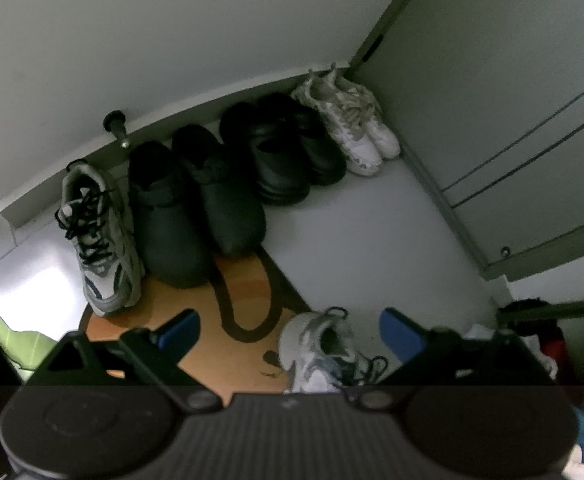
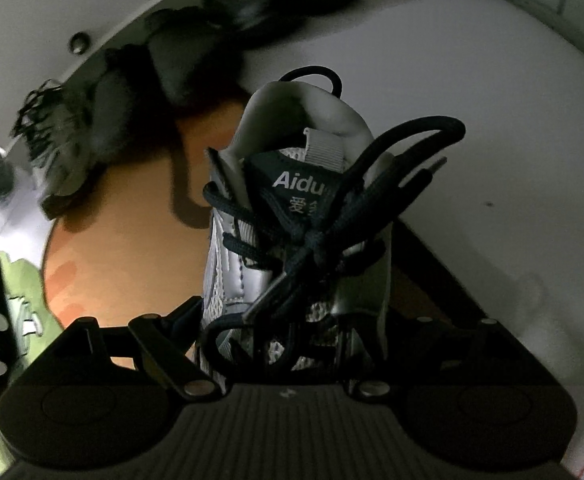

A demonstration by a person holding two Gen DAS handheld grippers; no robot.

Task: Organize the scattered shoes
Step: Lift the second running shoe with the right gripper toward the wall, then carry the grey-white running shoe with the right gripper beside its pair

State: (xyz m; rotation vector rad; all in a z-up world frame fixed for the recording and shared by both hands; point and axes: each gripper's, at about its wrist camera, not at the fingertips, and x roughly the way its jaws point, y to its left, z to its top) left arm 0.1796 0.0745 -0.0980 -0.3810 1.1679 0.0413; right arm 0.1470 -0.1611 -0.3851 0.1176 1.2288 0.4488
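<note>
While the left gripper (image 1: 288, 330) hovers with its jaws apart and empty, the right gripper (image 2: 292, 320) clamps the grey mesh sneaker with dark laces (image 2: 292, 216) above the orange mat (image 2: 132, 216).

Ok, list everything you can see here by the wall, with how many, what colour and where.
Grey sneaker with black laces: one, left end of the row along the wall.
Black clogs: two pairs, middle of the row.
White sneakers: one pair, right end, in the corner by the door.
Second grey sneaker: one, between the right gripper's fingers, apart from the row.
Orange mat: one, dark pattern, on the floor before the row.
Doorstop: one, dark, on the skirting.
Door: one, pale, at right.
Left gripper: open, blue pads, nothing between them.
Right gripper: around the second sneaker; pads hidden.
</note>
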